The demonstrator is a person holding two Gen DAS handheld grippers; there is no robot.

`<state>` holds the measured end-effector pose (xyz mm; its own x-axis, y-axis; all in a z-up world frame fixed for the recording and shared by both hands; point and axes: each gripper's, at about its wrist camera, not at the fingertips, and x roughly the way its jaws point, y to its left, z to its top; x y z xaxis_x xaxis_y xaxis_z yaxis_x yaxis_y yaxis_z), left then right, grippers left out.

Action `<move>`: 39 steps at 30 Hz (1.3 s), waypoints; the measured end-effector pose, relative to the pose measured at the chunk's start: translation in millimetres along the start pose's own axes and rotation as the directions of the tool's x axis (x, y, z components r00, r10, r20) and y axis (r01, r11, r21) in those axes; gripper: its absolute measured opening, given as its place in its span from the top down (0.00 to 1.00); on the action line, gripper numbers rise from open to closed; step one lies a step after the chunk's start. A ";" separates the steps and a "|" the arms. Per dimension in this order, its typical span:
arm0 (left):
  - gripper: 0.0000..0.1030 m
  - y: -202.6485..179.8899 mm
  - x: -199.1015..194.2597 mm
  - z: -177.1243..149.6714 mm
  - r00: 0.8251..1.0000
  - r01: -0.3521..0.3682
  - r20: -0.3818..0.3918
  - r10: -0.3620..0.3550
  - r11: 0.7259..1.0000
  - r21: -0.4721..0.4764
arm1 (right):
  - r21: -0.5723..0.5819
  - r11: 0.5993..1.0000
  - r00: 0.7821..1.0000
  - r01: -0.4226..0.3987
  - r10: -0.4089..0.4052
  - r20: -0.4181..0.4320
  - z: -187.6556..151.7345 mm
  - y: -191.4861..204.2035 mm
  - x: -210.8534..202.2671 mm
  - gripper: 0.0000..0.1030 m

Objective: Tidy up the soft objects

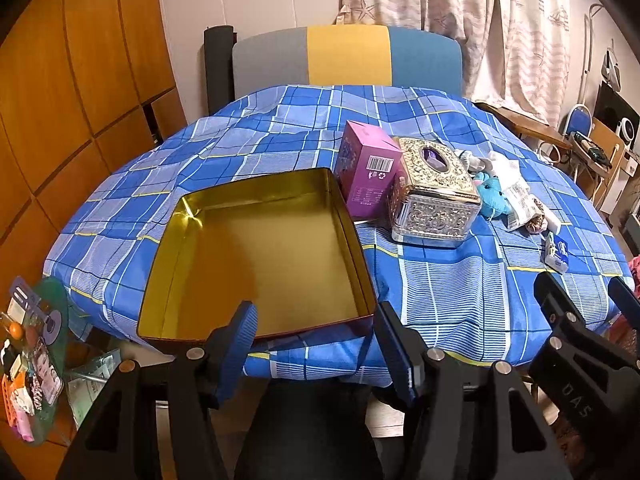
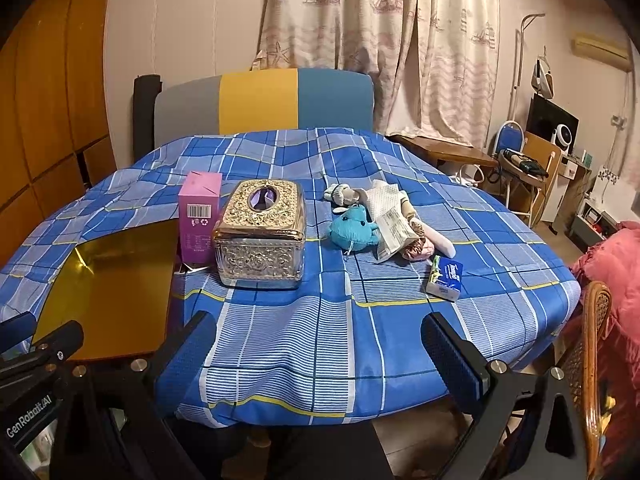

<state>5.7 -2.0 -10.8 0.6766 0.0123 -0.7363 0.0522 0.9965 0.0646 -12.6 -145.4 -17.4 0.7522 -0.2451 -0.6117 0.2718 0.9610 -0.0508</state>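
An open gold tin box [image 1: 260, 256] lies empty on the blue checked table at the left; its edge shows in the right wrist view [image 2: 120, 280]. A teal plush toy [image 2: 354, 226] lies right of the tissue box, also in the left wrist view [image 1: 494, 198]. Behind it lie a rag doll [image 2: 360, 196], a white packet [image 2: 394, 232], a brown scrunchie [image 2: 416, 248] and a tissue pack [image 2: 446, 278]. My left gripper [image 1: 316, 344] is open and empty at the tin's near edge. My right gripper [image 2: 316, 354] is open and empty over the table's front edge.
A gold ornate tissue box [image 2: 260, 236] and a pink carton [image 2: 198, 216] stand mid-table beside the tin. A striped chair back [image 2: 264, 100] is behind the table. A rattan chair [image 2: 596, 344] and pink bedding [image 2: 616, 268] are at the right. A cluttered shelf [image 1: 32, 364] is at the left.
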 end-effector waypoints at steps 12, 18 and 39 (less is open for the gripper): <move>0.40 0.6 -0.1 -0.7 1.000 -0.003 -0.005 0.003 1.000 0.008 | 0.000 1.000 1.000 -0.003 0.003 -0.001 -0.3 -0.5 -1.4 0.00; 0.41 0.0 0.2 0.0 1.000 -0.003 -0.006 0.003 1.000 0.008 | -0.001 1.000 1.000 -0.004 0.004 0.001 -0.7 -0.8 -2.2 0.00; 0.41 -1.5 3.6 -0.5 1.000 -0.002 -0.014 0.002 1.000 0.015 | 0.000 1.000 1.000 -0.002 0.002 -0.006 -1.3 -0.2 -0.9 0.00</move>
<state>7.7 -3.5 -13.9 0.6661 0.0158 -0.7457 0.0615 0.9952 0.0760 -14.1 -145.3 -17.9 0.7491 -0.2424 -0.6165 0.2706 0.9614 -0.0492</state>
